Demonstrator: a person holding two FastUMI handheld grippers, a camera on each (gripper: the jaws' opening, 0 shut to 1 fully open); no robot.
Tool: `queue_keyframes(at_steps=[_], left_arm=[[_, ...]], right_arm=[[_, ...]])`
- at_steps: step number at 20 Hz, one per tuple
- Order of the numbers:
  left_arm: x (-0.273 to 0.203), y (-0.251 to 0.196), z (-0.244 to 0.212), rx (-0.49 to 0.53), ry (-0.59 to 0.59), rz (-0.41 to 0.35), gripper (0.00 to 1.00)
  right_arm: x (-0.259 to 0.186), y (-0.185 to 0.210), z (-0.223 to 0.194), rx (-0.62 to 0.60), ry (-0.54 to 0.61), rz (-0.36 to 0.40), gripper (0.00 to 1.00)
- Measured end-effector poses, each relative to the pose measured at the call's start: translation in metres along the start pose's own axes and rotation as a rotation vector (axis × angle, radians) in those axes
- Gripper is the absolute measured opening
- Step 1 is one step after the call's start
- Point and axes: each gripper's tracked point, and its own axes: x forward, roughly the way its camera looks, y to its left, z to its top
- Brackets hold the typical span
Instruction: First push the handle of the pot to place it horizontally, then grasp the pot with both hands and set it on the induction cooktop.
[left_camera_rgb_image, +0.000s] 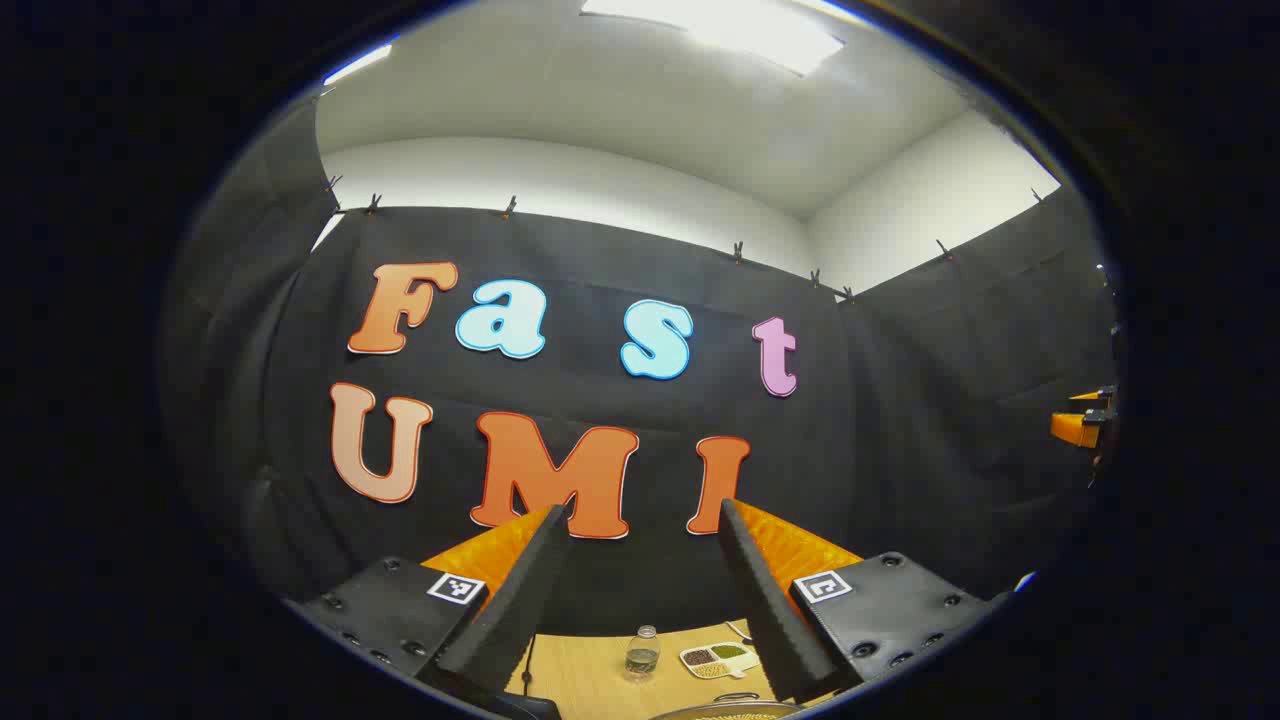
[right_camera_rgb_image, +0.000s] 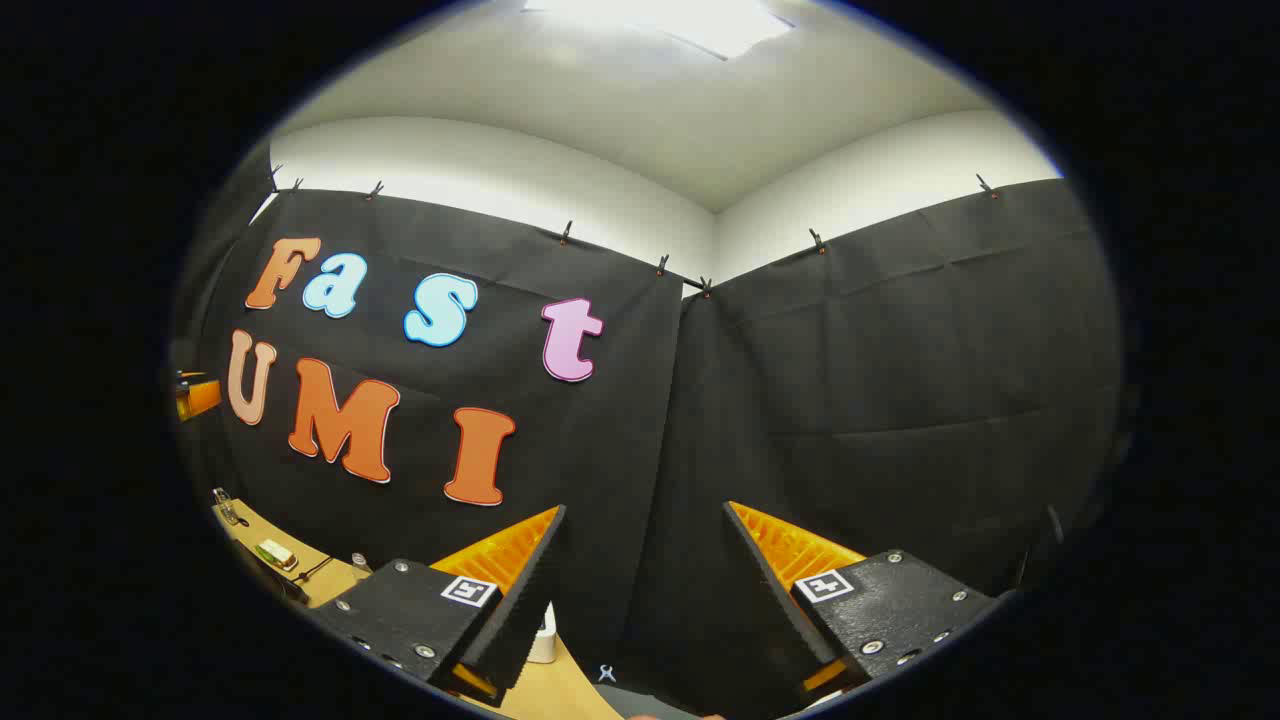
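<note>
Both hand-held grippers are raised and look toward the booth wall, each with its jaws wide apart and nothing between them. In the left gripper view, the left hand-held gripper (left_camera_rgb_image: 640, 590) hangs over the wooden desk (left_camera_rgb_image: 590, 675), and a curved metal rim at the bottom edge, probably the pot (left_camera_rgb_image: 735, 708), lies below and just ahead of it; its handle I cannot tell. A small bottle (left_camera_rgb_image: 642, 652) and a dish of beans (left_camera_rgb_image: 716, 658) stand farther back. The right hand-held gripper (right_camera_rgb_image: 645, 590) seems farther from the pot, so the left is probably nearer for the push.
</note>
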Motion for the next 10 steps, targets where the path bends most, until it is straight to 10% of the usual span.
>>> queue_keyframes(at_steps=[10], left_arm=[[-0.012,0.044,0.048,0.028,-0.134,0.118,0.97]], right_arm=[[0.006,0.021,0.022,0.002,-0.053,0.054,0.97]])
